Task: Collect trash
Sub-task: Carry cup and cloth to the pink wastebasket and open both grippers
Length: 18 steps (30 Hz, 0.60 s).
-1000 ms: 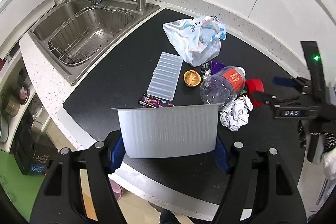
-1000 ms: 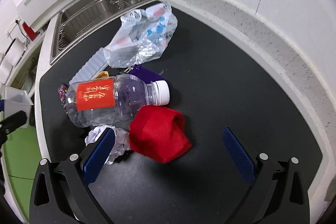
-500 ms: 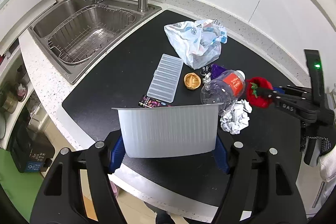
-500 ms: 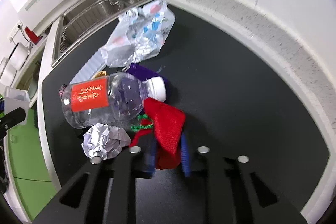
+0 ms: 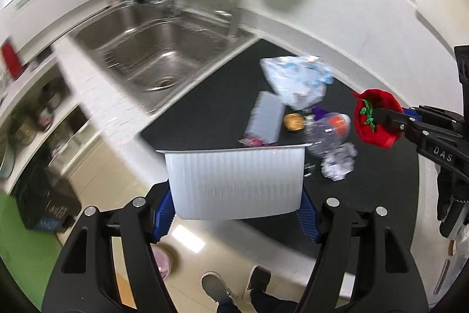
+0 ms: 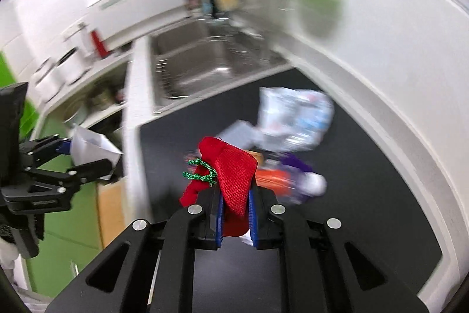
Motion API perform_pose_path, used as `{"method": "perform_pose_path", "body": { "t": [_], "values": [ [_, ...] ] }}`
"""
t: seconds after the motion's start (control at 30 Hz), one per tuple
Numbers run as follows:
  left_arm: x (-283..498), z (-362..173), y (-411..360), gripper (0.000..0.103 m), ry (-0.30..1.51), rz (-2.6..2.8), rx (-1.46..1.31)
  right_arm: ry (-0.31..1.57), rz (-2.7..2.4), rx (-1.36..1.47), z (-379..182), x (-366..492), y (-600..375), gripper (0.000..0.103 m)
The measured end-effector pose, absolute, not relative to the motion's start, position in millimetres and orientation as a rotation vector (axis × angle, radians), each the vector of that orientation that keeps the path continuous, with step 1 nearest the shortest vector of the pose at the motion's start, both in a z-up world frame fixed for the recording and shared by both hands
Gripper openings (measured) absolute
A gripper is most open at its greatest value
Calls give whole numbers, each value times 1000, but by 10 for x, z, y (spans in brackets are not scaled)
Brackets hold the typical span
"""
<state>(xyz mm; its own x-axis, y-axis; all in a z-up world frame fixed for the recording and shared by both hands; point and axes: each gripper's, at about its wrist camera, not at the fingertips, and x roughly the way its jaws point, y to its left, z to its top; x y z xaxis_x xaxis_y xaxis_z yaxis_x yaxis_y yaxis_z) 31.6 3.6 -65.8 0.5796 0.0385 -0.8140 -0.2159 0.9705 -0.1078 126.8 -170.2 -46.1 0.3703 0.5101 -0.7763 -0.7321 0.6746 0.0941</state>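
Red mesh pouch [image 6: 234,175] being pinched between blue pads [image 6: 252,213] of right gripper [image 6: 236,217], jaws nearly closed on it; long axis running up and away from fingers, green drawstring [image 6: 202,170] at far left. White ribbed tub [image 5: 236,181] being clamped upright by left gripper [image 5: 236,217], jaws part-open. Beyond, over black countertop [image 5: 211,107]: clear bottle [image 5: 328,128], crumpled paper [image 5: 337,163], plastic bag [image 5: 296,81].
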Motion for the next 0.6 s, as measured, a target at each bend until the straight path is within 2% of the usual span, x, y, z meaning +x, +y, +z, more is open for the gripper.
{"method": "perform_pose_path", "body": {
  "t": [0.3, 0.5, 0.6],
  "values": [
    [-894, -941, 1149, 69, 945, 420, -353, 910, 1141, -449, -857, 432, -141, 13],
    [-1644, -1531, 1788, 69, 978, 570, -482, 990, 1291, -579, -1434, -154, 830, 13],
    [-1982, -2042, 2072, 69, 1009, 635, -557, 1043, 1340, -655, -1959, -431, 1253, 13]
  ]
}}
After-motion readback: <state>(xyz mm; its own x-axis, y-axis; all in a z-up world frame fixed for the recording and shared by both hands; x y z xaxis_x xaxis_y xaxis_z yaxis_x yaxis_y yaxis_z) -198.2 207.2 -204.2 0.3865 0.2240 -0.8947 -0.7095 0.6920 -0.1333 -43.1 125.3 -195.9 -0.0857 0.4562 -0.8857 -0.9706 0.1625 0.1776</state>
